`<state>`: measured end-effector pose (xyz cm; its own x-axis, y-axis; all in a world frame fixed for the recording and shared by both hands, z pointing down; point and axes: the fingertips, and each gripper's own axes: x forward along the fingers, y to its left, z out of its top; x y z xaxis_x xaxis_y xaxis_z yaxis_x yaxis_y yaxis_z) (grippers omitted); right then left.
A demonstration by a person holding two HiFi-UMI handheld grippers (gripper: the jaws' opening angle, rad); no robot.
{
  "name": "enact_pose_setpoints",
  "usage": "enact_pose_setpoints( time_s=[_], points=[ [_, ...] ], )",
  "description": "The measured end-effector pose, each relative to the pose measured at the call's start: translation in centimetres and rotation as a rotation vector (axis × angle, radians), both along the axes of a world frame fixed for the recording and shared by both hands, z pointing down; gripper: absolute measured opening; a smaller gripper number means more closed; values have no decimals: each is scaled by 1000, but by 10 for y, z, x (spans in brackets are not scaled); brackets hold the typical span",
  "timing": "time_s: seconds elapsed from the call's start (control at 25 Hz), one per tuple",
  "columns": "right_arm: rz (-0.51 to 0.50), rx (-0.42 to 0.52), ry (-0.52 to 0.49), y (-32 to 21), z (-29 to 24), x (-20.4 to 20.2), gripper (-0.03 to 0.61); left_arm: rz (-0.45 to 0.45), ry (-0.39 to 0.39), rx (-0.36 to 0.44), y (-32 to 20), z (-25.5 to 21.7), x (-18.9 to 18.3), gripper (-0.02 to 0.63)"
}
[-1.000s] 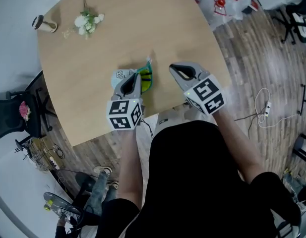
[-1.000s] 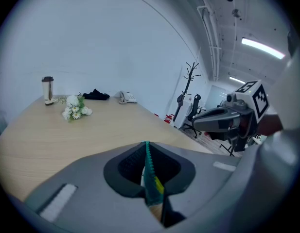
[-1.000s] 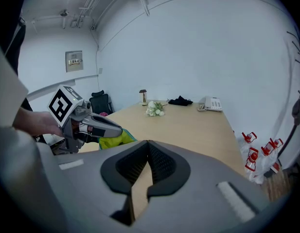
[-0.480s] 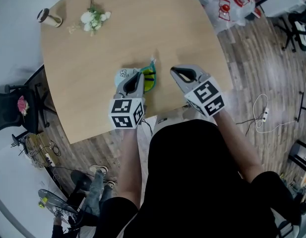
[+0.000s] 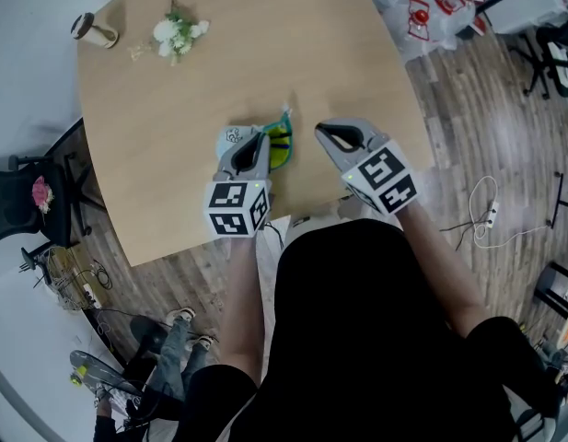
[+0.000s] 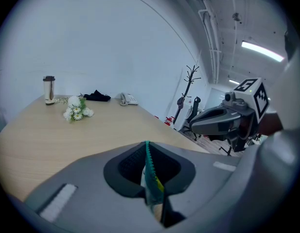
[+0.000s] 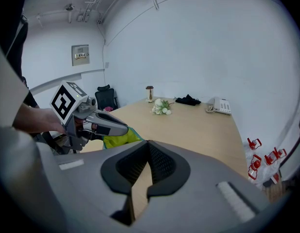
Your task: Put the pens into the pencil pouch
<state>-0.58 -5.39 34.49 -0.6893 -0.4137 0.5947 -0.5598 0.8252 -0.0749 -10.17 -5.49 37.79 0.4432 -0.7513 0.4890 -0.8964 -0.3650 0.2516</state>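
A pencil pouch [image 5: 276, 142], pale blue with a green-yellow inside and a teal zip edge, lies on the round wooden table [image 5: 173, 109] near its front edge. My left gripper [image 5: 257, 138] is shut on the pouch's teal zip edge [image 6: 150, 176], which runs up between its fingers. To the right, apart from the pouch, my right gripper [image 5: 322, 130] is shut with nothing in it. The right gripper view shows the left gripper [image 7: 124, 128] with the yellow-green pouch [image 7: 118, 140] under its tip. No pen shows outside the pouch.
A small bunch of white flowers [image 5: 179, 32] and a tumbler [image 5: 90, 30] lie at the table's far left. A desk phone [image 7: 218, 106] and a dark cloth [image 7: 188, 100] sit at the far end. A black chair [image 5: 21, 212] stands left; white bags [image 5: 422, 12] and cables [image 5: 491, 205] are on the floor.
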Motion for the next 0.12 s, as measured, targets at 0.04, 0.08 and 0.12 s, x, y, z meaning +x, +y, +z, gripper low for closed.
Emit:
enact_pose_setpoints(
  time_s=[0.04,0.08,0.12],
  points=[
    [-1,0,1,0,0,-1,8,0,0,-1,0,0,-1,18],
    [-3,-1,3,0,0,-1,8,0,1,-2,0,0,-1,18],
    [-4,-1,4,0,0,-2,8,1,1,-3,0,1,-2,18]
  ],
)
